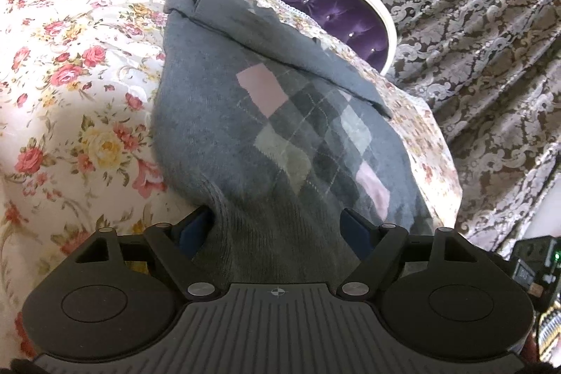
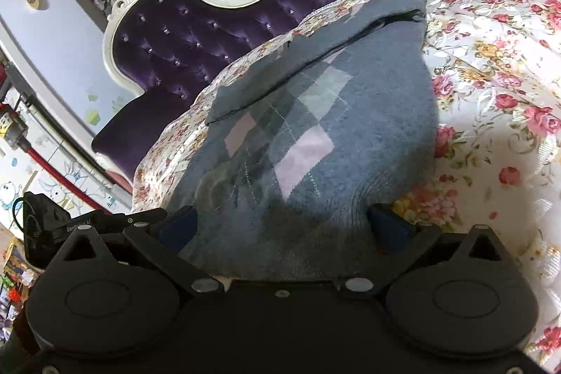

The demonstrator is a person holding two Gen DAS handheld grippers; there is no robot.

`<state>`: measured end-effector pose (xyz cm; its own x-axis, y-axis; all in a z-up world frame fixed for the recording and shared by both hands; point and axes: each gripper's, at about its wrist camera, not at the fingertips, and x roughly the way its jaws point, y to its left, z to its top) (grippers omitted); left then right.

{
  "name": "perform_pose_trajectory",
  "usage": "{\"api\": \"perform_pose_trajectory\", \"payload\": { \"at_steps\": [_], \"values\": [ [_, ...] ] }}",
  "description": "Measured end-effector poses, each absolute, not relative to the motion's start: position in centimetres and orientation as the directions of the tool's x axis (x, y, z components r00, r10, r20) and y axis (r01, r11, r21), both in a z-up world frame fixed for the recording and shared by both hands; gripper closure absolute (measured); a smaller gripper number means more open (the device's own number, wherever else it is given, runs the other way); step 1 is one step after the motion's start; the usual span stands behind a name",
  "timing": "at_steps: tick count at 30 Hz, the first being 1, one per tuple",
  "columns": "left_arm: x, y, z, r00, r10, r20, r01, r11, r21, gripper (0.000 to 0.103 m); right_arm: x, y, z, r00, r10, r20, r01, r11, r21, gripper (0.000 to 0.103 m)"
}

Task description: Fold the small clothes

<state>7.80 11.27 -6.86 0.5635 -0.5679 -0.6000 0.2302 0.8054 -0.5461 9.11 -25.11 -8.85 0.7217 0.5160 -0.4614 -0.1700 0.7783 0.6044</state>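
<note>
1. The grey argyle sweater (image 1: pixel 280 128) is spread on the floral bed (image 1: pixel 70 76).
2. Both grippers, left (image 1: pixel 278 230) and right (image 2: pixel 280 226), are wide open, gripping nothing.
3. Soft, light knit is judged best pinched at the near hem.

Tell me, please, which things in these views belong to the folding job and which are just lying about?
Belong to the job:
grey argyle sweater, lying on the bed
left gripper, open around the sweater's near hem
right gripper, open around the hem as well

Just there:
floral bedspread
purple tufted headboard
patterned curtain
</note>
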Motion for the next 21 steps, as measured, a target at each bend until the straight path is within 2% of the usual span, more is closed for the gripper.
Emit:
{"api": "perform_pose_trajectory", "payload": {
  "at_steps": [3, 6, 7, 8, 9, 11, 13, 14, 18, 21],
  "values": [
    [7.3, 11.4, -6.9, 0.566, -0.562, -0.604, 0.240, 0.812, -0.532, 0.029, 8.7, -25.2, -8.7, 0.709, 0.526, -0.470, -0.175, 0.777, 0.605, 0.002],
    [7.3, 11.4, -6.8, 0.580, -0.531, -0.618, 0.225, 0.834, -0.504, 0.049, 8.5, -25.1, -8.6, 0.713, 0.500, -0.491, -0.153, 0.795, 0.587, 0.009],
    [7.5, 11.5, -6.8, 0.584, -0.519, -0.625, 0.217, 0.841, -0.495, 0.059, 8.5, -25.1, -8.6, 0.716, 0.493, -0.494, -0.144, 0.797, 0.586, 0.015],
    [7.6, 11.5, -6.8, 0.586, -0.511, -0.628, 0.212, 0.846, -0.490, 0.066, 8.5, -25.3, -8.7, 0.719, 0.487, -0.496, -0.132, 0.796, 0.591, 0.032],
    [7.7, 11.7, -6.9, 0.590, -0.505, -0.630, 0.209, 0.849, -0.485, 0.069, 8.5, -25.5, -8.9, 0.719, 0.483, -0.500, -0.111, 0.789, 0.604, 0.040],
    [7.8, 11.8, -6.9, 0.594, -0.492, -0.637, 0.209, 0.858, -0.469, 0.079, 8.7, -26.3, -9.5, 0.717, 0.475, -0.510, -0.061, 0.772, 0.633, 0.065],
    [7.8, 11.7, -6.9, 0.595, -0.488, -0.639, 0.217, 0.863, -0.457, 0.081, 8.6, -26.7, -10.0, 0.723, 0.458, -0.518, -0.025, 0.766, 0.642, 0.080],
    [7.8, 11.7, -6.9, 0.595, -0.488, -0.639, 0.219, 0.863, -0.455, 0.081, 8.6, -26.8, -10.0, 0.723, 0.452, -0.522, -0.017, 0.767, 0.642, 0.084],
    [7.8, 11.6, -6.7, 0.594, -0.482, -0.644, 0.217, 0.867, -0.448, 0.081, 8.6, -26.6, -9.8, 0.724, 0.439, -0.532, -0.011, 0.778, 0.628, 0.084],
    [7.8, 11.9, -7.0, 0.600, -0.499, -0.625, 0.187, 0.848, -0.496, 0.072, 8.6, -26.5, -9.8, 0.721, 0.444, -0.531, -0.012, 0.775, 0.632, 0.084]
  ]
}}
